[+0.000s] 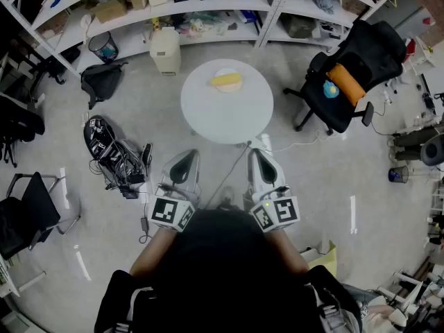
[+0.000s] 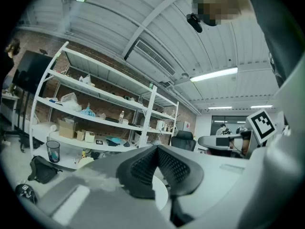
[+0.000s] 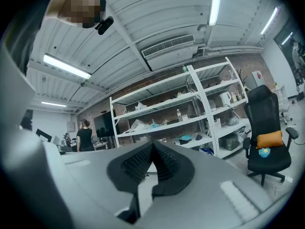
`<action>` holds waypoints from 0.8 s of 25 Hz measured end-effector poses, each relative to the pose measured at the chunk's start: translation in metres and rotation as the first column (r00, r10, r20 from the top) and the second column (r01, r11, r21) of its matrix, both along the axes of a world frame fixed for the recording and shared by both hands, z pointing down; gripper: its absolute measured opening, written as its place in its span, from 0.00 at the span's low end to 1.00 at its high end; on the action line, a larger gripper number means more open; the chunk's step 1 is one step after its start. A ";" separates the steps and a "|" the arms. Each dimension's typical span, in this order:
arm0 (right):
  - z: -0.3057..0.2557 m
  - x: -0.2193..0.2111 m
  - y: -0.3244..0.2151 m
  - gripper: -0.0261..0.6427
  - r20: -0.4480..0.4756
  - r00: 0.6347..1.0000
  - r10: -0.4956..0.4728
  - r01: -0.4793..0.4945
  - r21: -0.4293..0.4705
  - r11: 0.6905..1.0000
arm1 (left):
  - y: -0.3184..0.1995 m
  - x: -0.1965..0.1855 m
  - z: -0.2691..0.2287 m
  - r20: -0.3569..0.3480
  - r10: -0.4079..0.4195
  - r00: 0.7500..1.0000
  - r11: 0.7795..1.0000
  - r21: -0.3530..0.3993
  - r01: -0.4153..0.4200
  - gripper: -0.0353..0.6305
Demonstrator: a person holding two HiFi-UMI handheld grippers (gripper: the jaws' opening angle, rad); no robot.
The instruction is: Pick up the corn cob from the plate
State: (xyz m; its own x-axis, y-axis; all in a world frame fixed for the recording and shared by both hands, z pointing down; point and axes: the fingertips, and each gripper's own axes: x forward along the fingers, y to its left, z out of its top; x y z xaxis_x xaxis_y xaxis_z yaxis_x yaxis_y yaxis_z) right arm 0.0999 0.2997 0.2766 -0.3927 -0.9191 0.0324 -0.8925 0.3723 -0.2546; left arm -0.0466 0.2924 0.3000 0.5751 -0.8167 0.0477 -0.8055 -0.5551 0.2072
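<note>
1. The white shelf rack (image 1: pixel 173 9) runs along the far wall, past the tabletop.
2. The round white tabletop (image 1: pixel 227 113) stands ahead of you. It is bare except for the plate, and open floor (image 1: pixel 312 179) lies between it and your tools.
3. A black office chair (image 1: pixel 354 68) with an orange cushion sits to the right of the tabletop, apart from its edge.
4. Your left tool (image 1: pixel 184 164) and right tool (image 1: pixel 262 164) are held level side by side, short of the tabletop. Both have their jaws closed together on nothing. Each carries a cube with black-and-white square markers (image 1: pixel 171 214).
5. The plate (image 1: pixel 229 71) sits near the tabletop's far edge.
6. The yellow corn cob (image 1: pixel 226 80) lies on the plate, its long axis running left to right across your view.
</note>
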 end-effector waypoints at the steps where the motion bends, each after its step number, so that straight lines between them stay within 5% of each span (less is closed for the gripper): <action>1: 0.000 0.000 0.001 0.05 0.000 1.000 -0.002 0.002 0.000 1.000 | 0.001 0.000 0.000 -0.001 0.001 1.000 1.000 0.000 -0.001 0.06; 20: -0.001 0.019 0.007 0.05 0.031 0.999 0.014 -0.013 -0.011 1.000 | 0.006 0.015 -0.001 -0.010 -0.010 1.000 1.000 -0.007 0.010 0.06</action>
